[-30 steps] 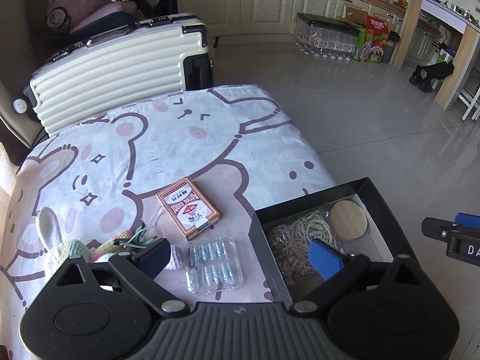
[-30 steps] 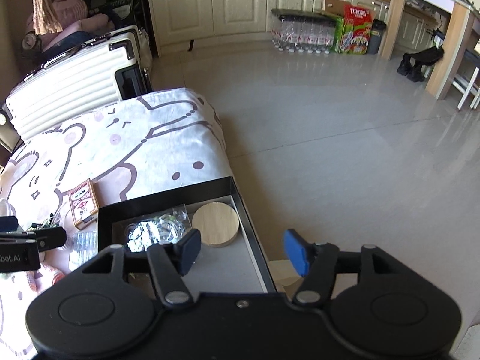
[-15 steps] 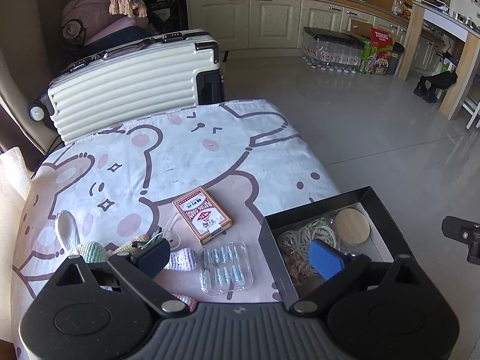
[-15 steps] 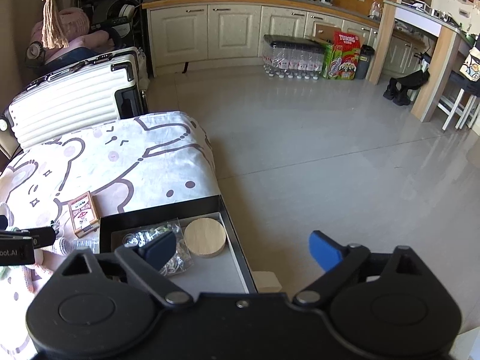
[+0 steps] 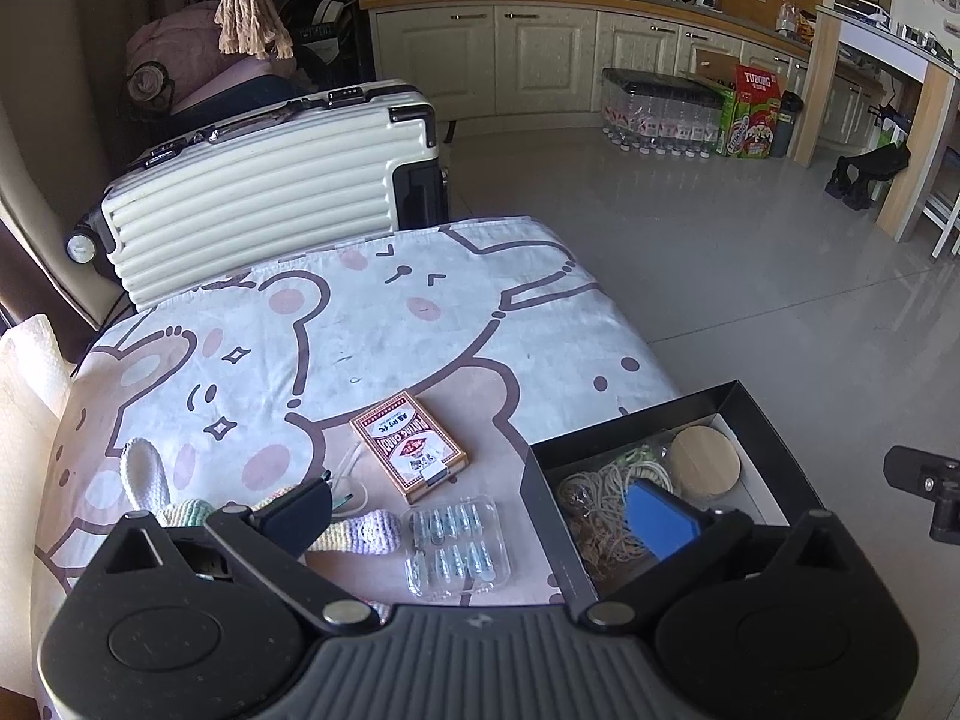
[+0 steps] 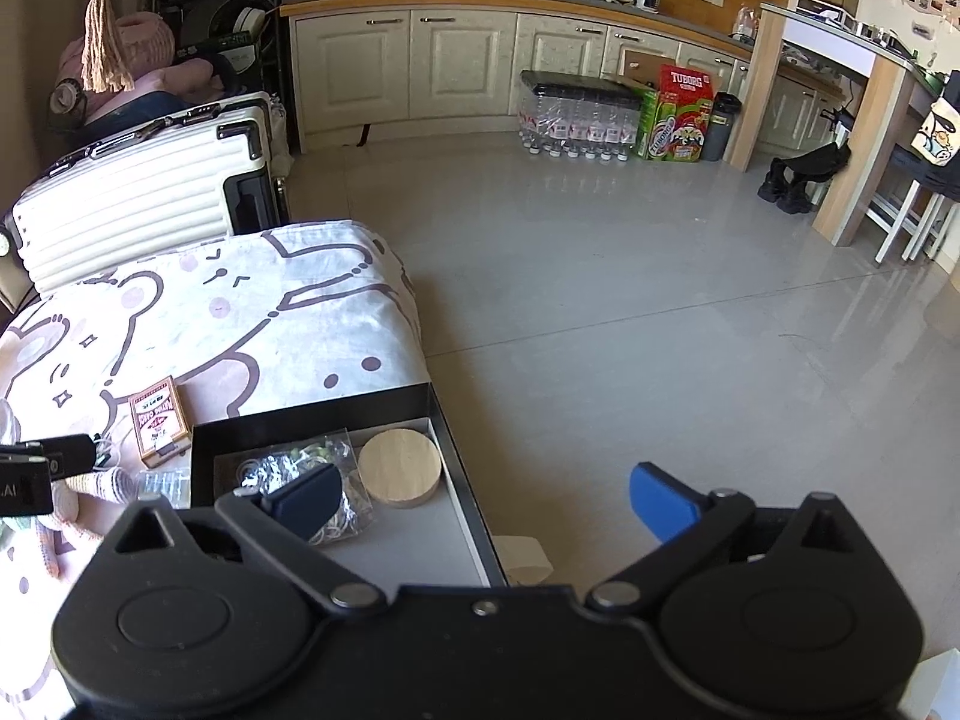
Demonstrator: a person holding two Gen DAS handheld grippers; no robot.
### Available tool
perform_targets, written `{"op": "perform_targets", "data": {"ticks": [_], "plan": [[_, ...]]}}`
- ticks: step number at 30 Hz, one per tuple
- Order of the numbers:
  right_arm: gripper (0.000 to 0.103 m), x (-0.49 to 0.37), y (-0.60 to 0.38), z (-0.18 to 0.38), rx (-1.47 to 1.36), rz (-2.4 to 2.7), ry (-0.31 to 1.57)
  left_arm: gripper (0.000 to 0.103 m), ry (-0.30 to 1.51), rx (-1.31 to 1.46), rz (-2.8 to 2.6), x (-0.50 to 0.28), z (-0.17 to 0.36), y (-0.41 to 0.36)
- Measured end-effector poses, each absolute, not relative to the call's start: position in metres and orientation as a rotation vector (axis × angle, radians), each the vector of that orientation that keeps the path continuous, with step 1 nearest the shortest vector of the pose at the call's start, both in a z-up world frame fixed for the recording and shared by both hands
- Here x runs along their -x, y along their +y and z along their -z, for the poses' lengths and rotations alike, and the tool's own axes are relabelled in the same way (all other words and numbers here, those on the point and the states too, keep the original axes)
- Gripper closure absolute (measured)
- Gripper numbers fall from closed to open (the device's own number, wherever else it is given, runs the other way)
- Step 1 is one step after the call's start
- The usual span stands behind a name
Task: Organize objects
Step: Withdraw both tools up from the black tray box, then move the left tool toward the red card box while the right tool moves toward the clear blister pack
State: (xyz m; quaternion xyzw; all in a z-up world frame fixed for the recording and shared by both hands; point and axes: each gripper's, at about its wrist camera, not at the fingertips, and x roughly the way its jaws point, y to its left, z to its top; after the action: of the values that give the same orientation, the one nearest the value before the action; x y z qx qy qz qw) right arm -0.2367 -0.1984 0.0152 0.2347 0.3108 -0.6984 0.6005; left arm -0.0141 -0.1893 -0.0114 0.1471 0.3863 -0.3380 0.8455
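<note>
**Both grippers spread wide over the table and box, nothing held**

The left gripper (image 5: 480, 513) hangs above the near edge of the table with its jaws opening and nothing between them. Its dark finger sits over a crocheted toy (image 5: 360, 531), its blue finger over the left part of the black box (image 5: 774, 438). In the gap between them lies a clear plastic case (image 5: 457, 546) of small vials. Just beyond the case lies a red card deck (image 5: 408, 447), flat on the cartoon-bear tablecloth (image 5: 252, 324).

The right gripper (image 6: 480, 501) is also released, its jaws opening and empty. Its dark finger hovers over a clear bag of rubber bands (image 6: 300, 462) inside the box; its blue finger hangs out past the right wall of the box, over the floor (image 6: 630, 312). A round wooden lid (image 6: 400, 466) lies in the box just right of the bag, near the far right corner.

Beyond the far edge of the table a cream suitcase (image 5: 270, 186) lies on its side. Further back, kitchen cabinets (image 6: 408, 69) line the wall.
</note>
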Motion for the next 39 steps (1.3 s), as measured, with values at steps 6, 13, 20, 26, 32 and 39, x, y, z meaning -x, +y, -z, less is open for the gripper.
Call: {"op": "perform_targets", "data": {"ticks": [6, 13, 20, 26, 32, 39], "plan": [[0.0, 0.242, -0.197, -0.018, -0.549, 1.645, 0.706, 0.0, 0.822, -0.308, 0.712, 0.012, 0.012, -0.188], [0.0, 0.235, -0.202, -0.015, -0.554, 1.641, 0.705, 0.0, 0.828, -0.291, 0.684, 0.0, 0.012, -0.175], [0.0, 0.209, -0.21, -0.011, -0.546, 1.594, 0.708, 0.0, 0.833, -0.269, 0.632, -0.019, 0.012, -0.152], [0.0, 0.182, -0.218, -0.01, -0.536, 1.548, 0.711, 0.0, 0.835, -0.253, 0.581, -0.036, 0.011, -0.129], [0.0, 0.152, -0.225, -0.008, -0.527, 1.503, 0.709, 0.0, 0.831, -0.241, 0.531, -0.051, 0.01, -0.102], [0.0, 0.11, -0.231, -0.004, -0.5, 1.442, 0.723, 0.0, 0.824, -0.219, 0.475, -0.067, 0.007, -0.07]]}}
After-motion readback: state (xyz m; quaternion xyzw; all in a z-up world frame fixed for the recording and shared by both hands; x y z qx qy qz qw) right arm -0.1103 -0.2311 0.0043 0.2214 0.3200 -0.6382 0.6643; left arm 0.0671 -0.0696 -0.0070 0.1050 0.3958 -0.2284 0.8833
